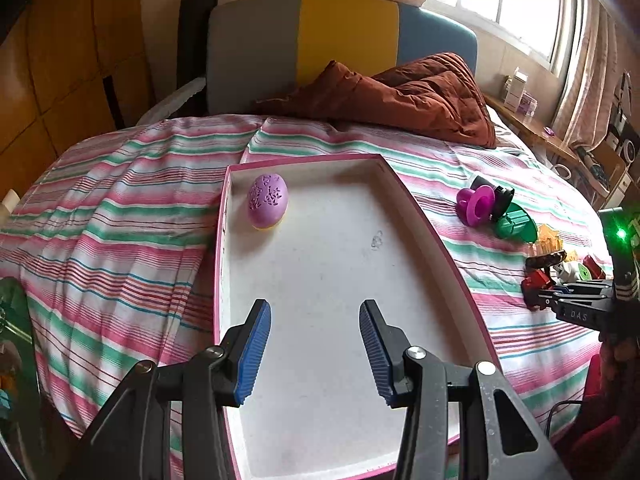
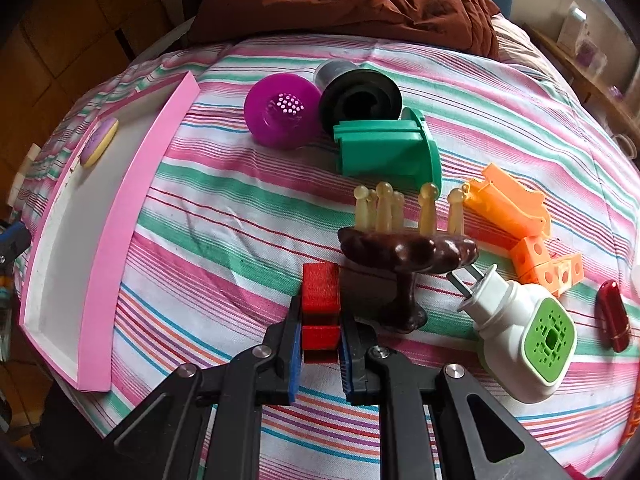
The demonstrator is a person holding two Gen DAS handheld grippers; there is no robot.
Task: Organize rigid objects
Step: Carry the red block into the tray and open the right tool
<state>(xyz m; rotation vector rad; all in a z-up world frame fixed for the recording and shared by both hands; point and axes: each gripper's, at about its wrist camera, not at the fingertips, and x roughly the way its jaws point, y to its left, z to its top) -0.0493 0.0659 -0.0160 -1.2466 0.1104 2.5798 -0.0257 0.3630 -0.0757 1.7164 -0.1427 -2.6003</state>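
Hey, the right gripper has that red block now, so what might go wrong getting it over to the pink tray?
1. The right gripper holds the red block right beside the brown stand; lifting carelessly may knock it over.
2. The pads grip only the block's near end, so it might pivot or slip.
3. The left gripper hovers open over the tray, so the two could collide.

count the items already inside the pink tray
1: a purple egg-shaped object lies in the far left corner of the pink tray. The rest of the tray floor in view is bare.
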